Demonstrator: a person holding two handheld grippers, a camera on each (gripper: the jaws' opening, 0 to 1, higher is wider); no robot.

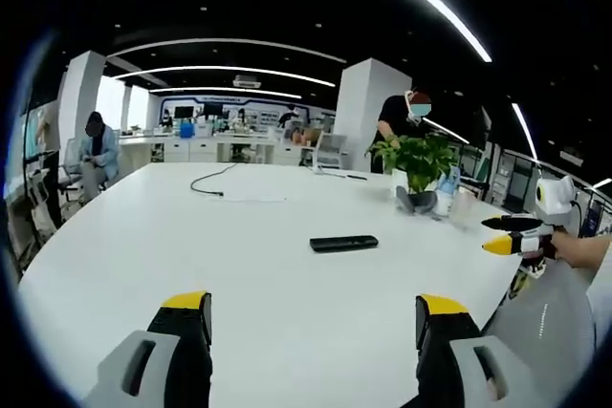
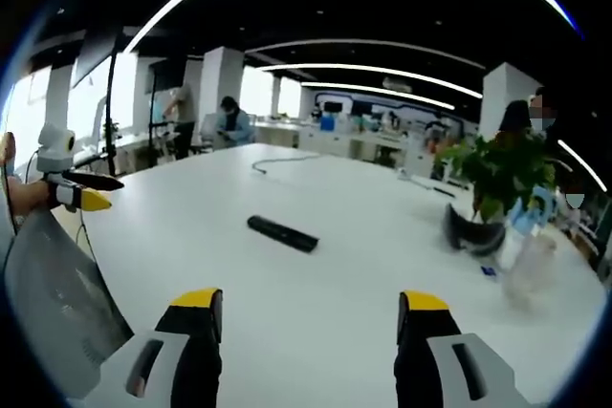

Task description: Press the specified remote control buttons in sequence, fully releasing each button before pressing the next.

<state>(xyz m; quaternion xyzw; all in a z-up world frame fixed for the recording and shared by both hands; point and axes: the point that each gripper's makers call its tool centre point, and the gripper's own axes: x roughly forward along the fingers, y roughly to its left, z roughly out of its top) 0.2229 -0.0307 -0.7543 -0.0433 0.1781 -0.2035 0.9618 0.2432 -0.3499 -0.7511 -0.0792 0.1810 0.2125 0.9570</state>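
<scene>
While nothing has yet been pressed, a large white counter (image 1: 143, 255) spreads across an open office, with people sitting and standing well beyond its far edge. Near the far right stands a potted plant (image 1: 418, 161) beside a clear bottle (image 1: 445, 193), and a loose cable (image 1: 218, 182) lies toward the far side. Smaller, the left tool (image 1: 313, 320) and the right tool (image 2: 311, 317) each hover at the near edge, jaws spread wide and holding nothing. Smallest, the black remote control (image 1: 343, 244) lies flat near the counter's middle, well apart from both tools. To do the approach well, I judge one tool should narrow first, come down over a single button, press straight, and lift fully clear, while the remote stays in sight.
</scene>
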